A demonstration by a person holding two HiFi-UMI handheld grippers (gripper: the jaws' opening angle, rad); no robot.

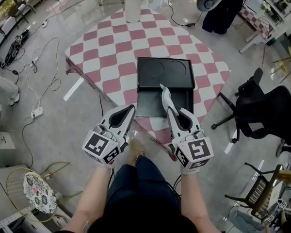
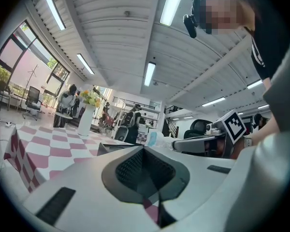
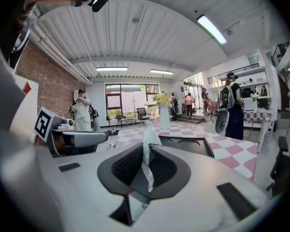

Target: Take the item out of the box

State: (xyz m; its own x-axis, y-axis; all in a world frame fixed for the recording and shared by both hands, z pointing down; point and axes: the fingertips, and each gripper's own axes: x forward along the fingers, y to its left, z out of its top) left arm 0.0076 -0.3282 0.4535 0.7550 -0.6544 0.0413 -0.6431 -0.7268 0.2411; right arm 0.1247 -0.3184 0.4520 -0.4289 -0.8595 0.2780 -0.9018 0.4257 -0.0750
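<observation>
An open black box lies on the pink-and-white checked table, its lid folded back and showing two round recesses. My right gripper hovers over the box's front right part, shut on a thin white wrapped item that sticks up from its tips. In the right gripper view the item stands pinched between the jaws of the right gripper, with the box behind. My left gripper hangs just left of the box with its jaws together and nothing in them; the left gripper view shows the left gripper the same way.
A white vase with yellow flowers stands at the table's far edge. A black office chair is to the right of the table. Cables and a power strip lie on the floor at the left. People stand in the background.
</observation>
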